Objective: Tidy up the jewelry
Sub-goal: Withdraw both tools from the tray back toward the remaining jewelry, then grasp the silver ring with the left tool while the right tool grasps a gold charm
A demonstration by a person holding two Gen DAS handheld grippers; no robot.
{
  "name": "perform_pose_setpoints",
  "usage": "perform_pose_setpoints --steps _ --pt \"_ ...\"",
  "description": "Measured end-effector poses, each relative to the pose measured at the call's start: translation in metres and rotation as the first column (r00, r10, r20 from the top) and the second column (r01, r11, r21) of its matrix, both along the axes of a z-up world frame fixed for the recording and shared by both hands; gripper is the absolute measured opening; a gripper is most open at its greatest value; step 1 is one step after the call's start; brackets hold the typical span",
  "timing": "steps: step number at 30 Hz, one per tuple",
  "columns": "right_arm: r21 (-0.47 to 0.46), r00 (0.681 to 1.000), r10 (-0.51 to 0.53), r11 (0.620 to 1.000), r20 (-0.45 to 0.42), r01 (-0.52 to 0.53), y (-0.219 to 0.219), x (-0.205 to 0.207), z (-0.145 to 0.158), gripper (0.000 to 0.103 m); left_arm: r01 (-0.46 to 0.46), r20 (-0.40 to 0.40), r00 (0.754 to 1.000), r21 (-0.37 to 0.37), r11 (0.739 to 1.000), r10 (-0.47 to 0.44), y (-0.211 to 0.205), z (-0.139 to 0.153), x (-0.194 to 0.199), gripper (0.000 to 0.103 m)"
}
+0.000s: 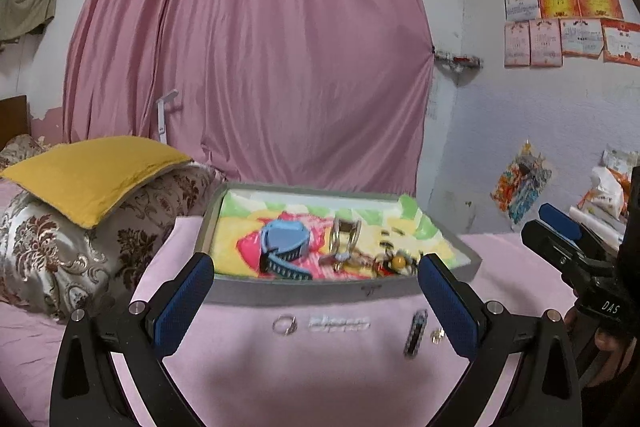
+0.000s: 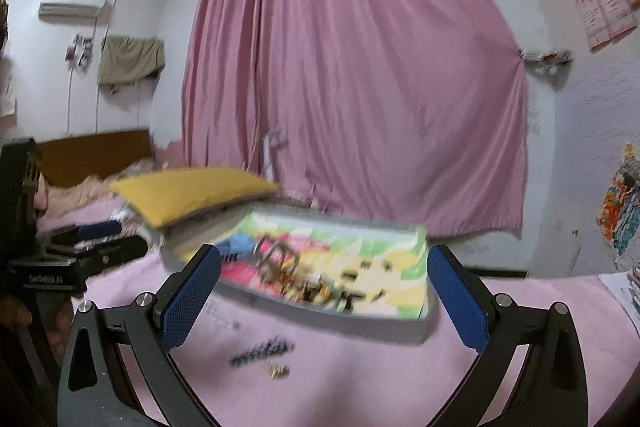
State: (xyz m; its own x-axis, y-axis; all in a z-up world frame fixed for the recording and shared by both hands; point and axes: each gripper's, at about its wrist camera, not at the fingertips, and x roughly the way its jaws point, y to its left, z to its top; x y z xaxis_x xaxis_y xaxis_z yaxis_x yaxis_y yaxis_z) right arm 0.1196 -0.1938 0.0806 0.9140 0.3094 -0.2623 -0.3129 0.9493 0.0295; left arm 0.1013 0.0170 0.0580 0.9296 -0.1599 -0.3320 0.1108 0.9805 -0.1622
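Left wrist view: left gripper spread wide, holding nothing; right gripper likewise. Grey tray on pink bedspread holds blue watch and trinkets. Loose ahead: 1 ring, 1 beaded strip, probably an earring. Small, light, hard, slippery; pinch across the band.

Tray contents blurred, certificates unreadable
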Motion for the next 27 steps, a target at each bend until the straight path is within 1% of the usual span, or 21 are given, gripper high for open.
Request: perform_pose_setpoints --steps 3,4,7,8,9,10,11,13,14,15,17,18,19,21,22,24,25,27 --pt "-0.064 0.987 0.033 0.997 -0.159 -0.044 0.006 0.01 -0.012 0.101 0.04 -0.078 0.996 0.018 0.999 -0.038 0.004 -0.007 0.0 0.102" --pt "-0.082 0.974 0.044 0.995 -0.221 -0.063 0.007 0.016 -0.019 0.101 0.048 -0.098 0.994 0.021 0.999 -0.046 0.005 -0.009 0.001 0.102" --pt "-0.081 0.934 0.085 0.989 -0.347 -0.121 0.006 0.028 -0.036 0.101 0.069 -0.163 0.985 0.049 0.996 -0.06 0.004 -0.019 0.007 0.102" --pt "-0.075 0.919 0.102 0.987 -0.381 -0.14 0.005 0.031 -0.042 0.101 0.073 -0.181 0.982 0.056 0.996 -0.061 0.005 -0.022 0.009 0.1" --pt "-0.077 0.91 0.11 0.985 -0.4 -0.152 0.005 0.032 -0.045 0.101 0.076 -0.199 0.978 0.06 0.995 -0.063 0.005 -0.025 0.012 0.096" --pt "-0.084 0.901 0.121 0.982 -0.417 -0.171 0.005 0.033 -0.049 0.101 0.084 -0.222 0.973 0.062 0.995 -0.068 0.005 -0.028 0.015 0.094" --pt "-0.091 0.893 0.13 0.978 -0.431 -0.186 0.008 0.033 -0.052 0.101 0.092 -0.247 0.966 0.061 0.994 -0.074 0.006 -0.031 0.019 0.092" --pt "-0.105 0.875 0.153 0.969 -0.459 -0.224 0.012 0.035 -0.057 0.097 0.101 -0.303 0.949 0.046 0.994 -0.083 0.01 -0.039 0.028 0.084" --pt "-0.118 0.867 0.16 0.963 -0.471 -0.242 0.014 0.036 -0.059 0.092 0.108 -0.337 0.937 0.025 0.994 -0.094 0.012 -0.042 0.034 0.079" --pt "-0.13 0.862 0.162 0.959 -0.48 -0.252 0.02 0.037 -0.06 0.089 0.113 -0.363 0.926 0.01 0.994 -0.101 0.013 -0.045 0.039 0.076" --pt "-0.15 0.851 0.162 0.951 -0.499 -0.269 0.024 0.04 -0.063 0.073 0.11 -0.414 0.904 -0.011 0.994 -0.104 0.015 -0.052 0.049 0.072" --pt "-0.15 0.843 0.167 0.948 -0.512 -0.279 0.025 0.042 -0.063 0.066 0.105 -0.43 0.897 -0.012 0.994 -0.1 0.016 -0.054 0.053 0.069" --pt "-0.151 0.834 0.171 0.945 -0.524 -0.289 0.027 0.045 -0.064 0.063 0.1 -0.439 0.893 -0.011 0.995 -0.095 0.017 -0.056 0.056 0.068" --pt "-0.153 0.821 0.173 0.941 -0.545 -0.3 0.029 0.049 -0.066 0.049 0.1 -0.459 0.883 -0.014 0.995 -0.095 0.017 -0.059 0.061 0.063" --pt "-0.153 0.816 0.175 0.94 -0.55 -0.305 0.03 0.051 -0.067 0.047 0.101 -0.466 0.88 -0.014 0.995 -0.096 0.017 -0.059 0.063 0.062" --pt "-0.158 0.812 0.174 0.938 -0.557 -0.309 0.032 0.053 -0.068 0.039 0.11 -0.475 0.874 -0.011 0.994 -0.102 0.016 -0.058 0.067 0.056" --pt "-0.157 0.81 0.177 0.937 -0.56 -0.313 0.033 0.056 -0.069 0.037 0.109 -0.484 0.869 -0.005 0.994 -0.098 0.014 -0.058 0.07 0.055" --pt "-0.152 0.802 0.184 0.934 -0.569 -0.322 0.035 0.06 -0.07 0.031 0.112 -0.487 0.868 0.006 0.994 -0.095 0.013 -0.057 0.073 0.05"
